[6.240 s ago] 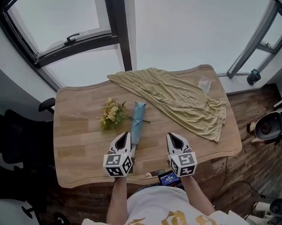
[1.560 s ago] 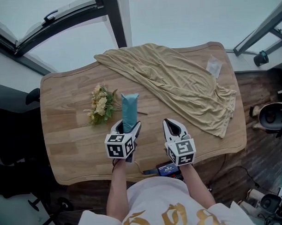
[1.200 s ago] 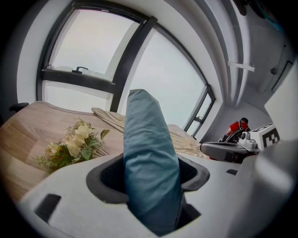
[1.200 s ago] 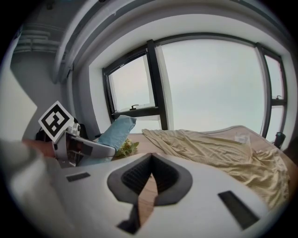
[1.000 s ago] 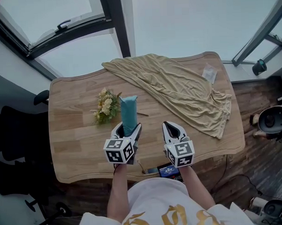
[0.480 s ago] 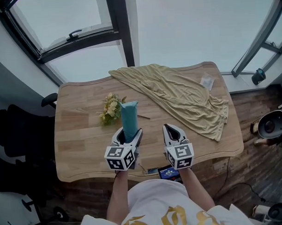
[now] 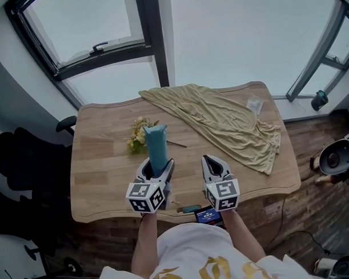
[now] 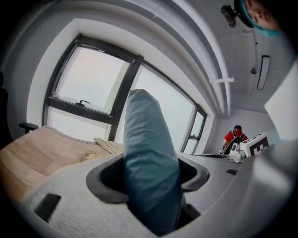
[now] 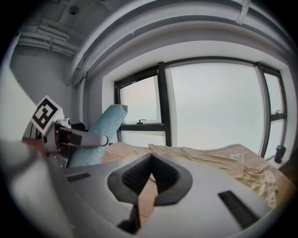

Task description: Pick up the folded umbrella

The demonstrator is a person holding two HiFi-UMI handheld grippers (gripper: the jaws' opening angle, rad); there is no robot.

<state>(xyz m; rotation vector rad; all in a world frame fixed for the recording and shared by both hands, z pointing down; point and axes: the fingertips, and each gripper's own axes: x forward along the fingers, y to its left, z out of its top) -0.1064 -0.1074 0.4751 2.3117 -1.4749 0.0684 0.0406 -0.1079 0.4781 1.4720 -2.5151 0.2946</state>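
The folded umbrella (image 7: pixel 156 147), in a teal sleeve, stands up and away from me off the wooden table (image 7: pixel 95 167). My left gripper (image 7: pixel 155 166) is shut on its lower end, and the sleeve fills the gap between the pads in the left gripper view, umbrella (image 8: pixel 150 158) in left gripper (image 8: pixel 148 175). My right gripper (image 7: pixel 211 161) hovers beside it to the right, tips together and holding nothing. In the right gripper view the umbrella (image 9: pixel 95 137) shows at the left, and the right gripper (image 9: pixel 150 160) points over the table.
A beige cloth (image 7: pixel 225 120) drapes the table's far right half, with a small clear packet (image 7: pixel 254 104) by it. A dried flower bunch (image 7: pixel 138 137) lies just beyond the umbrella. A phone (image 7: pixel 210 216) sits at the near edge. A black chair (image 7: pixel 21 170) stands at the left.
The umbrella lay flat on the table earlier; now my left gripper holds it lifted, and over the last second both grippers have risen a little higher.
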